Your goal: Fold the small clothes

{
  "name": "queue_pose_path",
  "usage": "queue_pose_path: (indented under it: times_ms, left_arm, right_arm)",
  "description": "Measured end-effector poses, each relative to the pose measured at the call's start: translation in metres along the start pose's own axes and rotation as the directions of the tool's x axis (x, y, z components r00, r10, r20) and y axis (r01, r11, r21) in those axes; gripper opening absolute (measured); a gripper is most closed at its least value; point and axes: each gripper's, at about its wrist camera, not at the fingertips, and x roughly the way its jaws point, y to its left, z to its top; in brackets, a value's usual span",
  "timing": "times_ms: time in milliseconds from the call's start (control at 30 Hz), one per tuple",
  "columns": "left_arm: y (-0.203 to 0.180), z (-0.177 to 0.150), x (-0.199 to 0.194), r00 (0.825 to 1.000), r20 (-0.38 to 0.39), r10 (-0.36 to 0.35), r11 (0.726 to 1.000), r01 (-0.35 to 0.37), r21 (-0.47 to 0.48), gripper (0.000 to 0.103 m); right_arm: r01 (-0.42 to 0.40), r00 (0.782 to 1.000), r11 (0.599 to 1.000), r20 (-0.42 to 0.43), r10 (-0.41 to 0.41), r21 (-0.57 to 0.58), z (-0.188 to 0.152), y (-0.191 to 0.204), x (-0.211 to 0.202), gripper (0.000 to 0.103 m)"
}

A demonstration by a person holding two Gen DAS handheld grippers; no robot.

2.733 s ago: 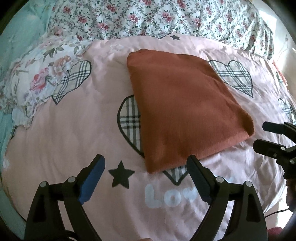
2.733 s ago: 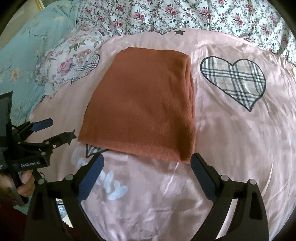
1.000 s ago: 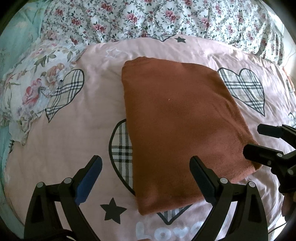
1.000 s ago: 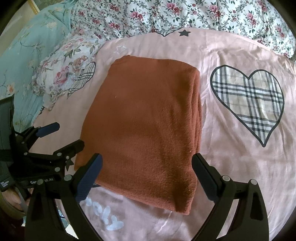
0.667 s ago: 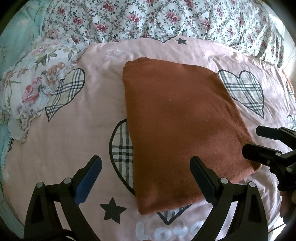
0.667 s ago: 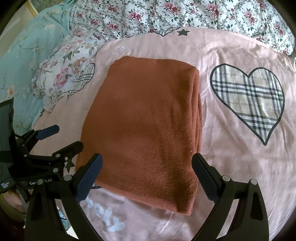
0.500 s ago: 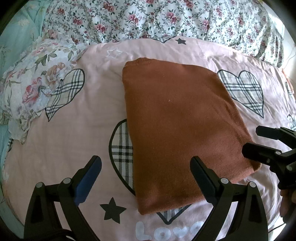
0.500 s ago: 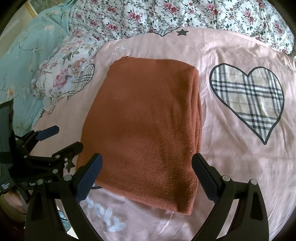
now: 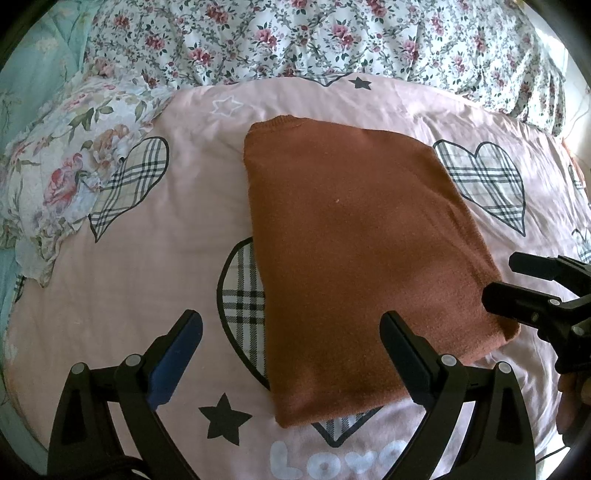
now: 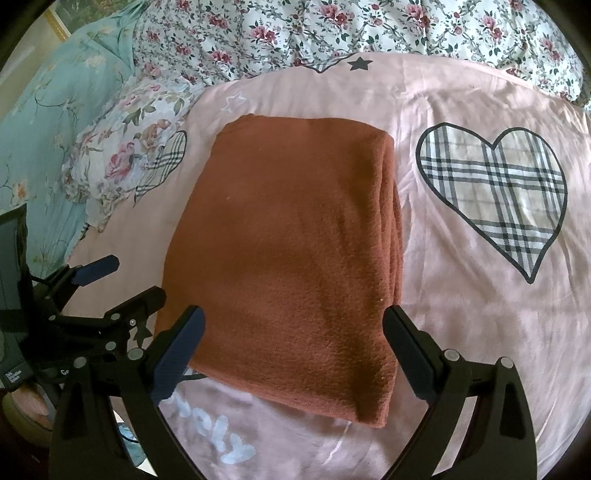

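Observation:
A rust-brown knit garment (image 9: pixel 354 251) lies folded into a thick rectangle on the pink bedcover (image 9: pixel 122 288); it also shows in the right wrist view (image 10: pixel 288 251), with its layered edge on the right. My left gripper (image 9: pixel 291 339) is open and empty, hovering over the garment's near left corner. My right gripper (image 10: pixel 293 332) is open and empty over the garment's near edge. Each gripper shows in the other's view: the right one (image 9: pixel 517 280) at the garment's right corner, the left one (image 10: pixel 122 280) at its left edge.
The pink bedcover carries plaid hearts (image 10: pixel 495 192), stars and white lettering (image 9: pixel 332 461). A flowered quilt (image 9: pixel 332 33) lies along the far side. A flowered pillow (image 9: pixel 62 177) and teal bedding (image 10: pixel 44 110) lie at the left.
Both grippers moved forward over the garment's near edge between 2.7 s and 1 s ago. Over the last second nothing has visibly changed; both stay open.

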Motion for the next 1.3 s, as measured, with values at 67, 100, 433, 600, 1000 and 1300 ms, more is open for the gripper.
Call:
queue_pose_path:
  times_ms: [67, 100, 433, 600, 1000, 1300]
  left_arm:
    - [0.0, 0.0, 0.0, 1.0, -0.001, -0.001, 1.0, 0.001, -0.002, 0.097]
    - [0.0, 0.0, 0.0, 1.0, -0.001, -0.002, 1.0, 0.002, -0.003, 0.097]
    - [0.001, 0.0, -0.001, 1.0, 0.005, 0.002, 1.0, -0.002, -0.003, 0.099]
    - [0.0, -0.001, -0.004, 1.0, 0.009, 0.0, 1.0, 0.0, -0.003, 0.099]
    - [-0.002, -0.002, -0.005, 1.0, 0.012, 0.001, 1.0, -0.001, 0.003, 0.099]
    - [-0.005, -0.002, -0.007, 1.0, 0.013, 0.002, 1.0, -0.002, 0.011, 0.099]
  right_arm:
    - [0.0, 1.0, 1.0, -0.001, 0.0, -0.001, 0.0, 0.0, 0.0, 0.097]
    - [0.001, 1.0, 1.0, 0.0, -0.001, -0.001, 0.0, 0.0, 0.0, 0.097]
    - [-0.002, 1.0, 1.0, 0.002, 0.002, -0.004, 0.001, 0.004, 0.0, 0.097]
    - [-0.005, 1.0, 1.0, 0.003, 0.005, -0.005, 0.001, 0.005, 0.0, 0.097]
    - [-0.005, 1.0, 1.0, 0.01, 0.005, 0.002, -0.001, 0.01, -0.006, 0.097]
    - [-0.01, 1.0, 1.0, 0.011, 0.009, 0.004, -0.001, 0.01, -0.007, 0.097]
